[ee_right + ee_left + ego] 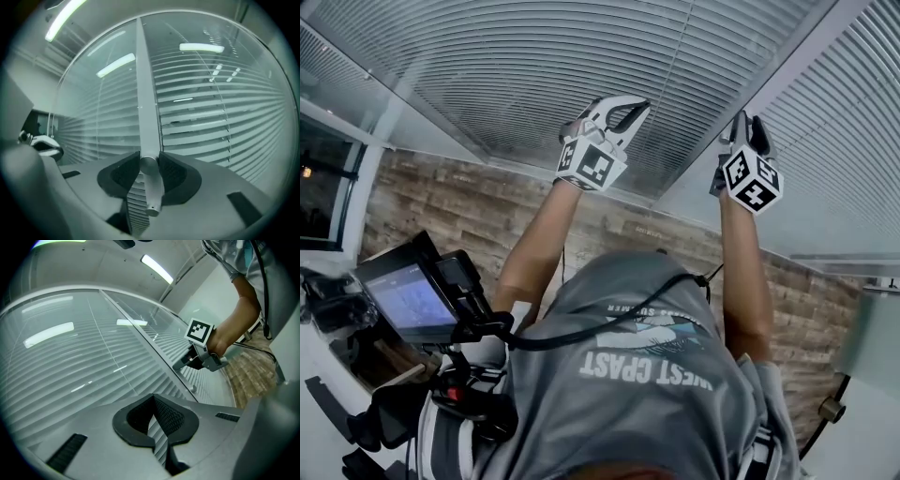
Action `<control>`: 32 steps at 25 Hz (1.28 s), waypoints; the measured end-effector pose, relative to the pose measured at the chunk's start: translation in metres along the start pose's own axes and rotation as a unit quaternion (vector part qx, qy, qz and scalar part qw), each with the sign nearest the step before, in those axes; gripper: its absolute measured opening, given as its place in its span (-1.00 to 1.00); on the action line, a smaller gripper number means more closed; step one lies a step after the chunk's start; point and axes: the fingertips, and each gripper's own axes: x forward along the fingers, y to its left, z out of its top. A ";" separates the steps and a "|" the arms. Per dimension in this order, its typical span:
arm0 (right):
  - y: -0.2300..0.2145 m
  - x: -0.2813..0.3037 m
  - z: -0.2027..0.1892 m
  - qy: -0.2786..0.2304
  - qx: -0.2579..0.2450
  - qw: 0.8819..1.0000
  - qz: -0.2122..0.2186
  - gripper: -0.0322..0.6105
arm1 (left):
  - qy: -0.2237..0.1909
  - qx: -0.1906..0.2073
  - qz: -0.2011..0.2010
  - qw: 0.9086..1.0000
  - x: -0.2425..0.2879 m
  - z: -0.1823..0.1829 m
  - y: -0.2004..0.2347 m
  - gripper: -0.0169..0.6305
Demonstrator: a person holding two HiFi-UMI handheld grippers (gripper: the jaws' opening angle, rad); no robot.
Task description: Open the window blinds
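1. Your right gripper (149,161) is clenched on a grey round knob (151,190); the knob sits between the two dark pads (119,171), and both pads touch its sides; its flat end points back at the camera.
2. The knob sticks out from a grey post (146,89); the post runs between two panes of glass (103,103).
3. Your left gripper (153,398) holds nothing; its tips meet, and only a thin slit shows behind them; you can see slats through that slit; it is near the glass, but you cannot tell if it touches.
4. The blinds (220,117) hang behind the glass on both sides of the post; the slats are white and long, one above the other; a few dark gaps show between slats just right of the post; ceiling lights shine back off the glass.
5. In the head view both your arms (534,248) reach out to the window, side by side; the right one ends at the post, the left one at the pane beside it; each gripper has a marker cube (752,180) facing you.
6. Below the window is a wall (469,216) that looks like brown bricks; a small screen (411,302) sits at your left side.
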 end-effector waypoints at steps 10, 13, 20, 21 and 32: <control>0.024 -0.006 -0.022 0.056 -0.695 0.716 -0.036 -0.52 | 0.001 0.001 -0.008 1.000 -0.001 -0.002 -0.006 -0.94; 0.019 -0.001 -0.024 0.063 -0.712 0.698 -0.047 -0.53 | 0.001 0.002 -0.007 1.000 -0.002 -0.002 -0.006 -0.94; 0.013 -0.002 -0.017 0.029 -0.339 0.940 -0.037 -0.53 | 0.007 0.002 0.000 1.000 -0.004 -0.007 -0.001 -0.94; 0.012 -0.002 -0.016 0.021 -0.235 0.971 -0.035 -0.53 | 0.007 0.001 0.001 1.000 -0.005 -0.007 -0.001 -0.94; 0.012 -0.005 -0.016 0.025 -0.165 0.986 -0.012 -0.52 | 0.006 -0.001 -0.002 1.000 -0.004 -0.006 -0.005 -0.94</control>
